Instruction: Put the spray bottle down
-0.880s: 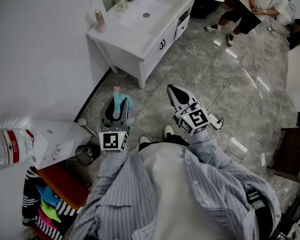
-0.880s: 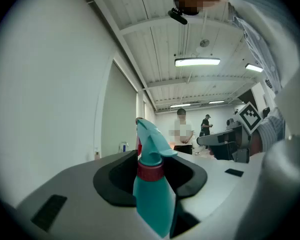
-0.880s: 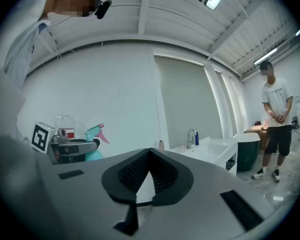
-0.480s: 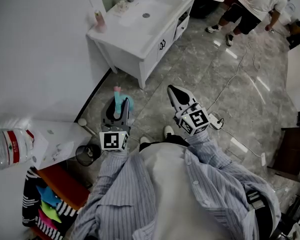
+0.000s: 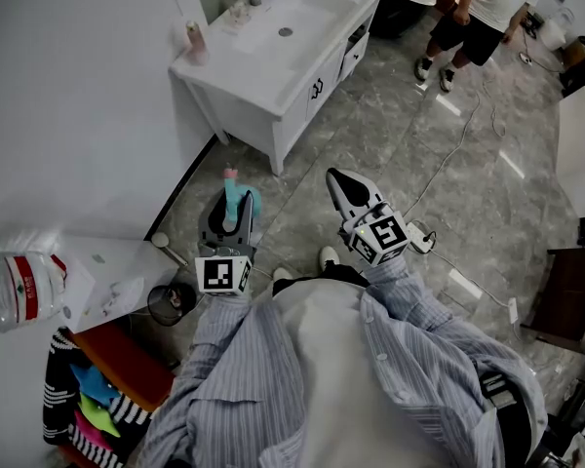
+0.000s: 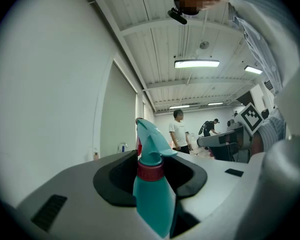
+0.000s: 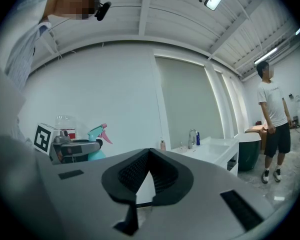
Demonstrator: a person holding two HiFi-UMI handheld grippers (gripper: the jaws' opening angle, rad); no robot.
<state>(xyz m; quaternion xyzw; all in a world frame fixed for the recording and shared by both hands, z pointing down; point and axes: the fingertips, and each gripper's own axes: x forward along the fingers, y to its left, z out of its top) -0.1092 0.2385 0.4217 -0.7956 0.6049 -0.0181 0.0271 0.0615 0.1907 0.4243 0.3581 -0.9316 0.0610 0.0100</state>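
As a person in a striped shirt [image 5: 302, 378] stands on a grey marble floor [image 5: 419, 154], the left tongs [image 5: 228, 218] grip the spray bottle [image 6: 152, 194] by its teal body. Their jaws are spread wide around it and press on both sides. The bottle is upright, with a red collar and a teal head above the jaws and a pink trigger pointing away from the person. It is off the floor, out in front of the person's left side and close to the white wall [image 5: 78, 115].

The right tongs [image 5: 337, 181] are level beside the left, well apart from the bottle. Their jaws are closed tip to tip with nothing between them. Each tool carries a cube with square markers at its rear.

Ahead stands a white sink worktop [image 5: 244, 61] against the wall, with a small pink bottle [image 5: 192, 37] on its near corner and a tap at the back. At the person's left, a low white worktop [image 5: 127, 271] holds a large clear water bottle [image 5: 19, 286] with a red label. A dark cup [image 5: 168, 300] sits just beside that worktop's edge. A cable [image 5: 458, 144] trails across the floor towards a bystander [image 5: 478, 13] in a white top and dark shorts, standing well beyond the sink.
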